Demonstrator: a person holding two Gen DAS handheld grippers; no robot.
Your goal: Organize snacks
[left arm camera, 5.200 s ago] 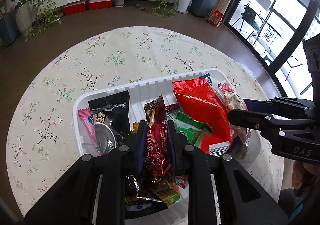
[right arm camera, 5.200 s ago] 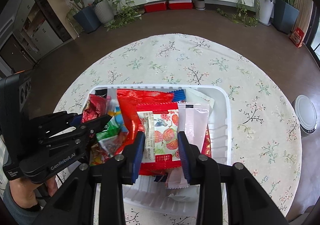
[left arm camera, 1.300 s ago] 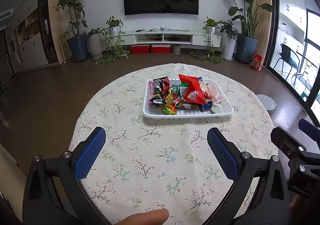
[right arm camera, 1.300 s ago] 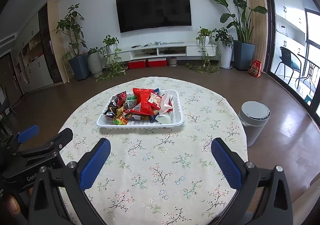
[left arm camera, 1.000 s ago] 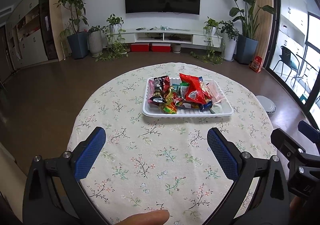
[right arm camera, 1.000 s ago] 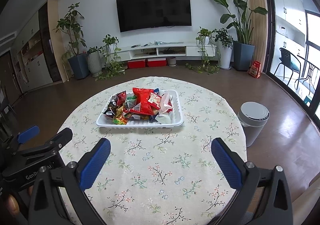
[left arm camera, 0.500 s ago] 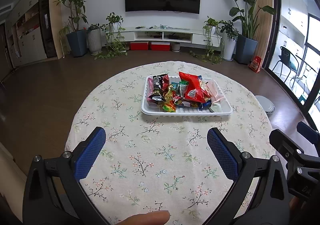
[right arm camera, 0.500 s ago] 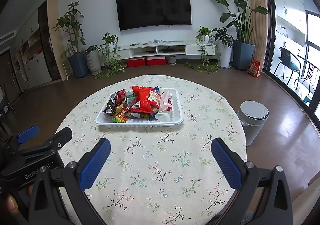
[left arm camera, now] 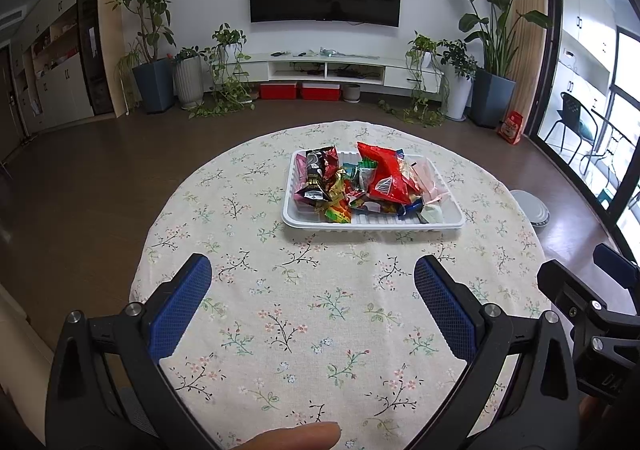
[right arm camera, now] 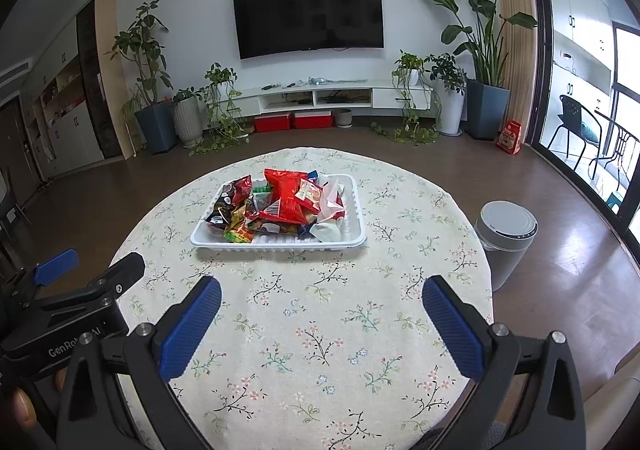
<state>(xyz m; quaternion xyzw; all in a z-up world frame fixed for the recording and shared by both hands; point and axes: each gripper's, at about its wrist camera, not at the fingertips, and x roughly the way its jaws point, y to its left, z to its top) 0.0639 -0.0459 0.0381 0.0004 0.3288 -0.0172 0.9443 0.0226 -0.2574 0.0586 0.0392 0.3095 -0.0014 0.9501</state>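
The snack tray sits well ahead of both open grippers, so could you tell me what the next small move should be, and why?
Probably none beyond resting: the snacks are all piled inside the tray, none lie loose on the tablecloth, and the left gripper and right gripper hang open and empty, well short of it.

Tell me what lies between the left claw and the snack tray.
Only bare flowered tablecloth. In the left wrist view, nothing sits between the open left claw and the tray.

A home living room: wall-mounted television (right arm camera: 307, 12), potted plants (right arm camera: 149, 90), floral-clothed round table (right arm camera: 320, 330).
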